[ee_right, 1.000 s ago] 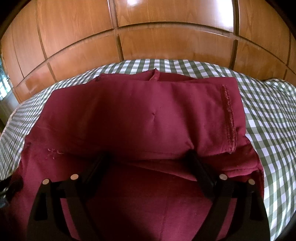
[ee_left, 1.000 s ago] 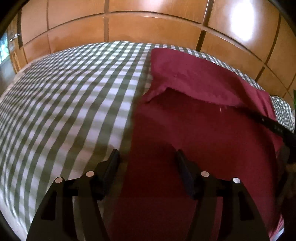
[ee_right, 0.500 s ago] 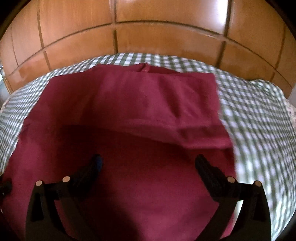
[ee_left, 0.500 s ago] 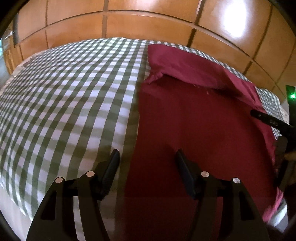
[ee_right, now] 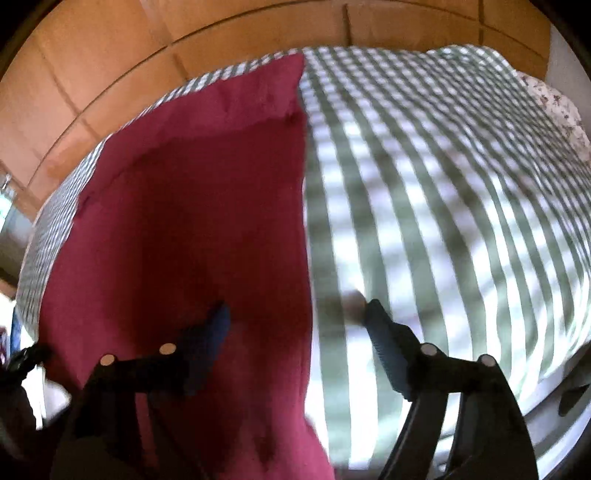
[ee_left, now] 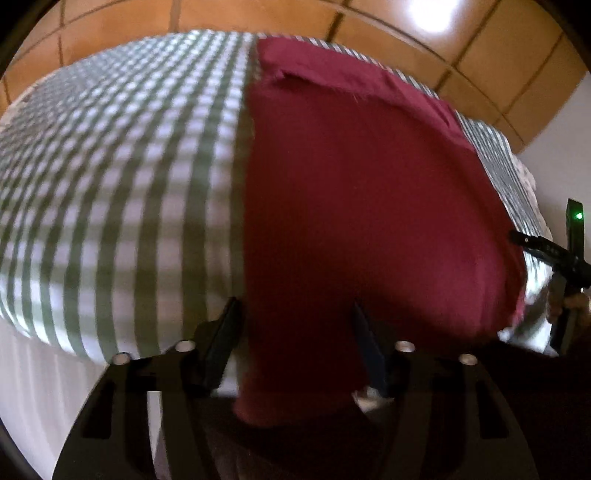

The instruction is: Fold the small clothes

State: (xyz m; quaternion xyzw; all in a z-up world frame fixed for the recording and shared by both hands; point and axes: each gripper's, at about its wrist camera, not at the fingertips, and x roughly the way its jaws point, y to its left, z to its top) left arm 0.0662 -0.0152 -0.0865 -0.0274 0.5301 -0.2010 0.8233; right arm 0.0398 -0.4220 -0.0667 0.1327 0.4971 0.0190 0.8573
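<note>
A dark red garment lies flat on a green-and-white checked bed cover, its far end folded over. Its near end hangs over the bed's front edge. My left gripper is open at the garment's near left edge, with cloth between the fingers. In the right wrist view the garment fills the left half, and my right gripper is open, straddling the garment's near right edge. The right gripper also shows at the far right of the left wrist view.
A wooden panelled wall stands behind the bed. The checked cover spreads wide to the right of the garment. A floral pillow lies at the far right. The bed's white side drops below the front edge.
Both grippers have pulled back from the garment's far fold towards the near edge of the bed. The right gripper has shifted to the garment's right edge. Both stay open.
</note>
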